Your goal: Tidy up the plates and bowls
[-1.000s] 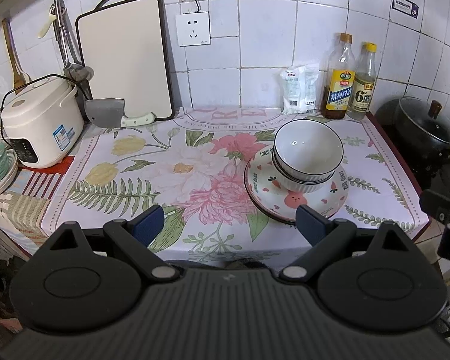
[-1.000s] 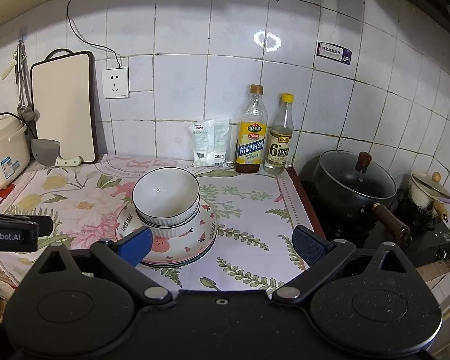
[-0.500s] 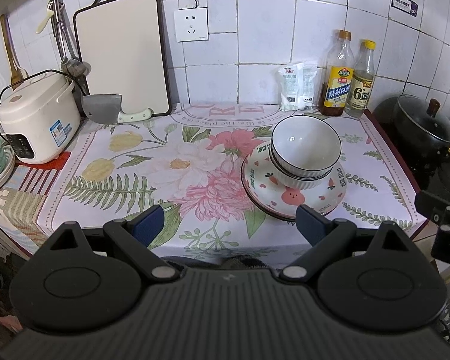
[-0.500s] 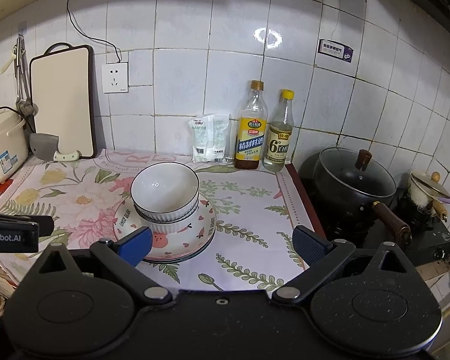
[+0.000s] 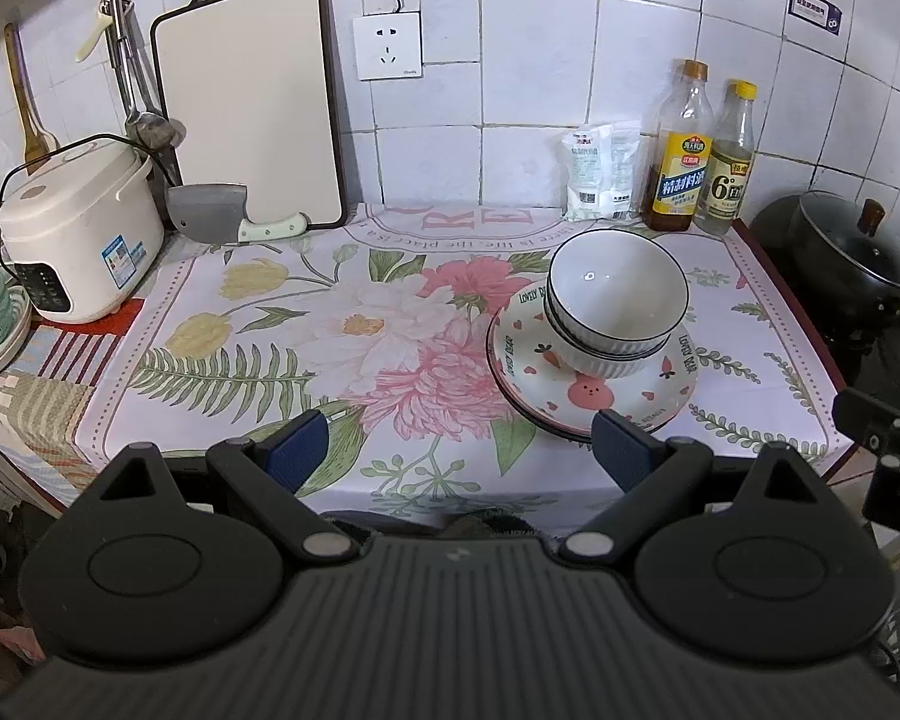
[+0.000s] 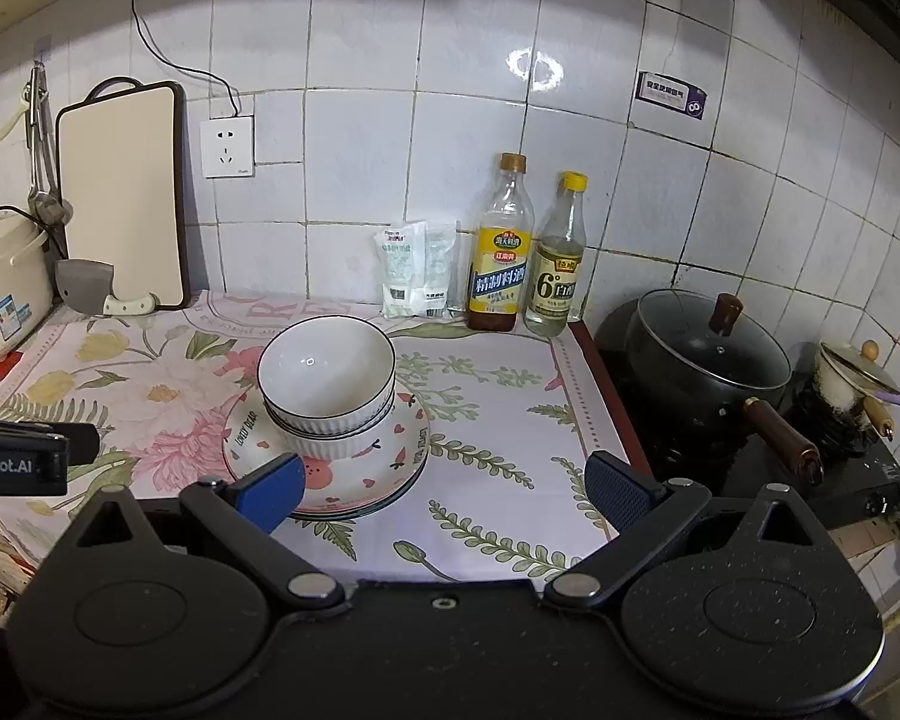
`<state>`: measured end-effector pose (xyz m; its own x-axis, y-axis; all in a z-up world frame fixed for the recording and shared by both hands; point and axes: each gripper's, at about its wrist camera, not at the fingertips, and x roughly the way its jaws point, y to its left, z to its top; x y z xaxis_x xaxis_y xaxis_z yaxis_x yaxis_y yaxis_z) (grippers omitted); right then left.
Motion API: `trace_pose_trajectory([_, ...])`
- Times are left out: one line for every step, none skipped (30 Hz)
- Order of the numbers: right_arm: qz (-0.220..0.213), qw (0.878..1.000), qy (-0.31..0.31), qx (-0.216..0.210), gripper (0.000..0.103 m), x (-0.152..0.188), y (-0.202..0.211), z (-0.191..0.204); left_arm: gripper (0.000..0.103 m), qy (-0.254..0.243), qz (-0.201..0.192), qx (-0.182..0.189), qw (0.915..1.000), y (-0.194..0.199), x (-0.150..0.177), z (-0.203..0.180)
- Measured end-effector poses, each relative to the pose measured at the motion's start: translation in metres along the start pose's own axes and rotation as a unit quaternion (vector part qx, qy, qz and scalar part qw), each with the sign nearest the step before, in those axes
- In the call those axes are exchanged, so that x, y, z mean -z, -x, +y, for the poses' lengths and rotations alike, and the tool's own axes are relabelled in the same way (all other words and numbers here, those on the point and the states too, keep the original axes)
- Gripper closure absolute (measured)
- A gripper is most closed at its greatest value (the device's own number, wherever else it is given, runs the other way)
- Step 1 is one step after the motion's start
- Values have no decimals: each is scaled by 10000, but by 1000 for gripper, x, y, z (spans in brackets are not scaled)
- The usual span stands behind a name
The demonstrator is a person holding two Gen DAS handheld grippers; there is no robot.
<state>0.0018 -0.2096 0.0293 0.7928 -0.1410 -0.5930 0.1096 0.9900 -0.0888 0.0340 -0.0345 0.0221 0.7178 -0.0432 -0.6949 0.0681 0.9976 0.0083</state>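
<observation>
Two grippers I'm running, both spread wide, nothing held. Left gripper (image 5: 459, 450) hovers at near edge of floral cloth (image 5: 342, 324); right gripper (image 6: 444, 483) hovers alongside. Just ahead of left gripper's right finger, and of right gripper's left finger: stacked plates (image 5: 591, 399) on cloth, nested white bowls (image 5: 618, 294) sitting on top. Farther, at wall beyond stack: two bottles (image 6: 501, 252). Far left of me: rice cooker (image 5: 78, 228), cutting board (image 5: 246, 102).

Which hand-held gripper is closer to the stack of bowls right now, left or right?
Right, by a narrow margin. The right hand-held gripper has the stacked bowls just ahead, to its left. The left hand-held gripper sees them farther ahead, to its right. Both are open, touching nothing.
</observation>
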Motion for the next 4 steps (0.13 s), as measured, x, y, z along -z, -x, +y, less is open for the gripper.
trace_pose_trajectory([4, 10000, 3, 4, 2, 0, 0, 0, 8, -5, 17, 9, 10000, 0, 0, -1])
trace_pose_trajectory([4, 10000, 6, 4, 2, 0, 0, 0, 8, -24, 62, 45, 10000, -1, 0, -2])
trace_pose_trajectory([5, 10000, 6, 5, 2, 0, 0, 0, 8, -30, 105, 83, 9999, -1, 0, -2])
trace_pose_trajectory([6, 10000, 6, 6, 2, 0, 0, 0, 8, -26, 125, 111, 9999, -1, 0, -3])
